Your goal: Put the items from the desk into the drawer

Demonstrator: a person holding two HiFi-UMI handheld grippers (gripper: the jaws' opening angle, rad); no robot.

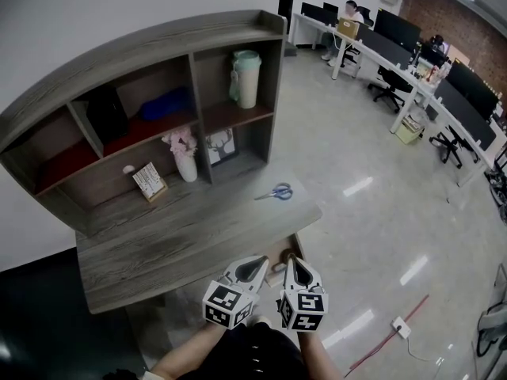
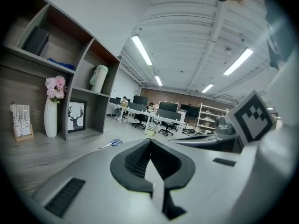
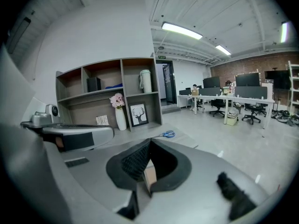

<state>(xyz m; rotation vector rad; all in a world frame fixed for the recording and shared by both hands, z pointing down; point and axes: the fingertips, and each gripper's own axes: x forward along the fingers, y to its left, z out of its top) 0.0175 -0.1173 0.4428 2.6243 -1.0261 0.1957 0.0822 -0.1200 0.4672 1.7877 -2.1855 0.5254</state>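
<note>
Left gripper (image 2: pixel 149 142), right gripper (image 3: pixel 149 142): ribbed black jaws together, empty. Blue-handled scissors (image 1: pixel 276 192) on grey woodgrain desk (image 1: pixel 158 244).

drawer (image 1: pixel 276 252) mostly hidden, card (image 1: pixel 149 180) print unreadable

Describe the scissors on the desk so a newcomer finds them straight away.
Start at the grey wooden desk with its shelf unit. The scissors lie flat on the open desktop near its right end, in front of the framed deer picture. Only they have blue handles and lie flat.
</note>
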